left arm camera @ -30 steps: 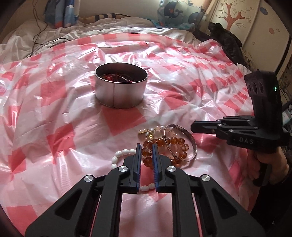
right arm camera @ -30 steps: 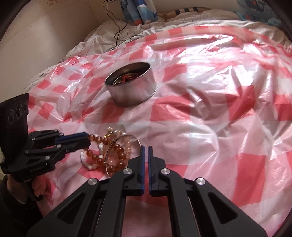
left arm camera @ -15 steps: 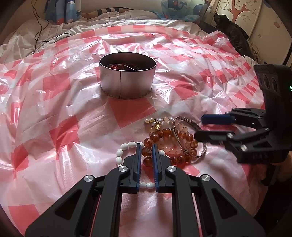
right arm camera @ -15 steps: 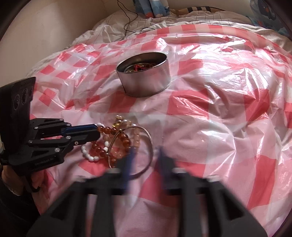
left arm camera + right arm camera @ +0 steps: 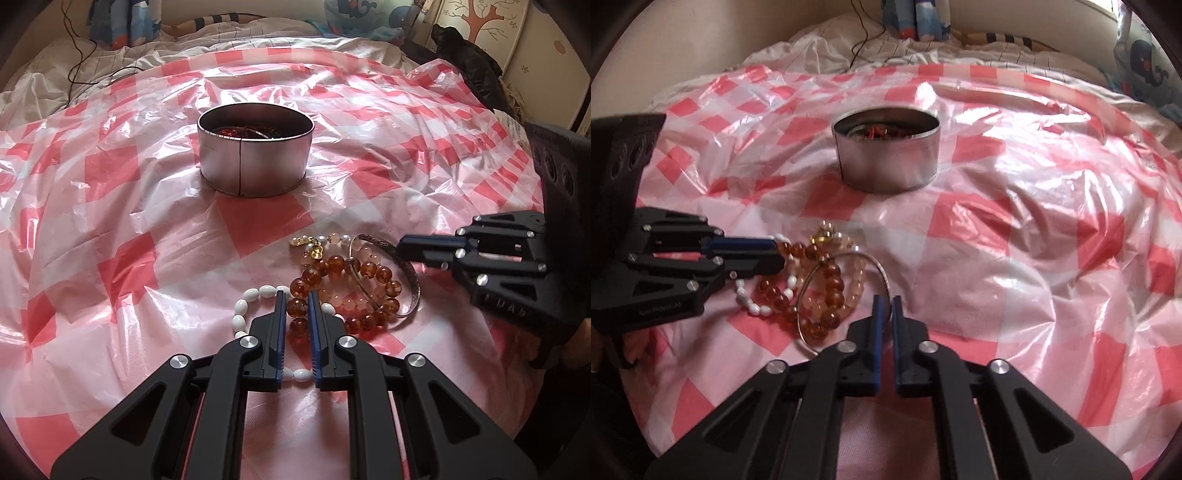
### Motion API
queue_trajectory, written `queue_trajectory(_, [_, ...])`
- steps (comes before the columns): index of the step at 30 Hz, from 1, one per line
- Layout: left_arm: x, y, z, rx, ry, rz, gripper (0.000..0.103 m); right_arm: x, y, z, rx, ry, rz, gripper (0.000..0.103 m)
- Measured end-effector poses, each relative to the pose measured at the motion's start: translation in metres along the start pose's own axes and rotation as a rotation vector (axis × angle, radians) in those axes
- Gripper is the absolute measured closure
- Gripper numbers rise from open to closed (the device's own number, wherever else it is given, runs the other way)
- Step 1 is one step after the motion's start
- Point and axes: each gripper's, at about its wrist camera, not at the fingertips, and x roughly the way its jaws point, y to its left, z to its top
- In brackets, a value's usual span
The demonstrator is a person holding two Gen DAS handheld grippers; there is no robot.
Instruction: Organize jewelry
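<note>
While left claw (image 5: 295,314) pinches amber beads (image 5: 297,307), right closes.

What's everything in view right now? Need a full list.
Tin: 1, silver, mid-sheet beyond the jewelry; red items inside.
Amber bracelet: 1, brown beads, in the pile.
White bracelet: 1, oval beads, left of the pile.
Pink bracelet: 1, pale, under the amber one.
Bangle: 1, silver, right of the pile.
Gold charm: 1, far edge of the pile.
Plastic sheet: 1, red and white checks, over the bed.
Bedding: white, behind the sheet.
Cable: 1, black, on the bedding.
Left gripper: black, shut on an amber bead.
Right gripper: black, jaws just closed, bangle rim between them.
</note>
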Motion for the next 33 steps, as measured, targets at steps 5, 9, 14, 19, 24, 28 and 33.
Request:
queue_trajectory(5, [-0.011, 0.0, 0.003, -0.021, -0.042, -0.078, 0.093, -0.019, -0.023, 0.005, 0.1, -0.086, 0.036, 0.102])
queue_trajectory(9, [-0.008, 0.001, 0.003, -0.022, -0.029, -0.043, 0.093, -0.007, -0.021, 0.006, 0.124, -0.011, 0.112, 0.101])
queue_trajectory(14, [-0.006, 0.001, 0.003, -0.018, -0.018, -0.029, 0.093, 0.002, -0.002, 0.002, 0.039, 0.039, 0.057, 0.101])
queue_trajectory(19, [-0.005, 0.001, 0.003, -0.016, -0.015, -0.022, 0.092, 0.004, -0.004, -0.001, 0.041, 0.045, 0.053, 0.101])
queue_trajectory(24, [-0.005, 0.002, 0.003, -0.02, -0.014, -0.018, 0.092, 0.002, 0.001, -0.001, 0.003, 0.031, 0.028, 0.047])
queue_trajectory(28, [-0.005, 0.003, 0.003, -0.022, -0.014, -0.017, 0.092, 0.003, 0.002, -0.001, 0.002, 0.035, 0.029, 0.054])
queue_trajectory(33, [-0.004, 0.002, 0.003, -0.021, -0.01, -0.016, 0.092, 0.007, 0.003, -0.002, -0.013, 0.057, 0.034, 0.068])
